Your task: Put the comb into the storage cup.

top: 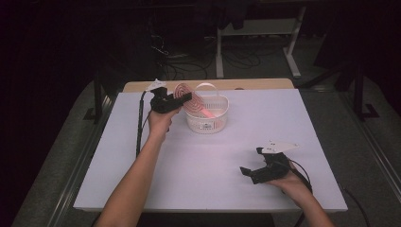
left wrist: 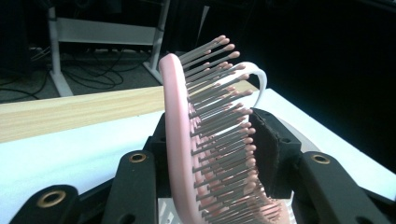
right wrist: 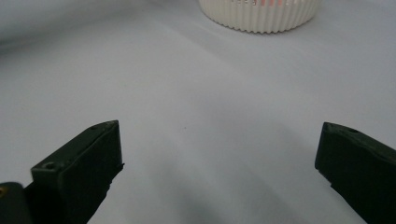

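Left tongs (top: 188, 98) bracket the pink hairbrush (left wrist: 205, 140) at the white basket's (top: 208, 124) rim; whether the pads press on it I cannot tell. The handle reaches down into the basket. Right tongs (top: 250, 163) spread wide, holding nothing, resting on the white counter (top: 198, 165). Basket label unreadable.

Two black jaws of right gripper (right wrist: 219, 172) spread wide above bare white table (right wrist: 187, 93), nothing between. Ribbed white basket (right wrist: 260, 16) at top edge, well apart.
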### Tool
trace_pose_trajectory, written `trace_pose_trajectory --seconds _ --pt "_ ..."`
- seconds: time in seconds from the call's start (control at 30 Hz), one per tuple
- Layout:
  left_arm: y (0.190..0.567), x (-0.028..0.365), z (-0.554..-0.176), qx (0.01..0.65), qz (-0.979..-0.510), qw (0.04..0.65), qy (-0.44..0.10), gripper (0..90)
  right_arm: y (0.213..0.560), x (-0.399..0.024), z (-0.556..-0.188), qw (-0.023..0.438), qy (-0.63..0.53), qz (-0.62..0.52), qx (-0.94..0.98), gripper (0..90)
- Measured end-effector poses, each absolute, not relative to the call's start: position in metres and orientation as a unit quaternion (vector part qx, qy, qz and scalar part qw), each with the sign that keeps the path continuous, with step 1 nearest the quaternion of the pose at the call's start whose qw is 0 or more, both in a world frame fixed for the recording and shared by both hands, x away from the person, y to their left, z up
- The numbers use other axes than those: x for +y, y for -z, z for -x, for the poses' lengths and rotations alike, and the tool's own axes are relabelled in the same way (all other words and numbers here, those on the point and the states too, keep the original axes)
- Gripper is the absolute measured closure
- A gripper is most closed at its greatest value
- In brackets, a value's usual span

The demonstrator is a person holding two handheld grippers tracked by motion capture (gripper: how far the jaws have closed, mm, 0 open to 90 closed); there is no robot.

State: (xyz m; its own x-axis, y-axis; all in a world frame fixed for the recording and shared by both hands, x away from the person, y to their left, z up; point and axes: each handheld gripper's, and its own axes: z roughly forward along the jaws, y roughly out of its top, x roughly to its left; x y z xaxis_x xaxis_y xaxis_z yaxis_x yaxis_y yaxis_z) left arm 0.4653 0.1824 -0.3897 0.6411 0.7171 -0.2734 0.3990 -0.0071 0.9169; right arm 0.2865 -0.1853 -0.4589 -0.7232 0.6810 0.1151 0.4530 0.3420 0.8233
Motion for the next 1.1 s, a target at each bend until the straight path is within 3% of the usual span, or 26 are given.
trace_pose_trajectory --seconds 0.63,1.1 --pt "0.386 0.194 -0.462 0.378 -0.72 0.555 -0.174 33.2 0.459 -0.185 -0.287 0.125 -0.455 -0.351 0.809 0.3" --pt "0.376 0.212 -0.457 0.358 -0.739 0.545 -0.168 13.0 0.461 -0.187 -0.289 0.121 -0.458 -0.35 0.808 0.3"
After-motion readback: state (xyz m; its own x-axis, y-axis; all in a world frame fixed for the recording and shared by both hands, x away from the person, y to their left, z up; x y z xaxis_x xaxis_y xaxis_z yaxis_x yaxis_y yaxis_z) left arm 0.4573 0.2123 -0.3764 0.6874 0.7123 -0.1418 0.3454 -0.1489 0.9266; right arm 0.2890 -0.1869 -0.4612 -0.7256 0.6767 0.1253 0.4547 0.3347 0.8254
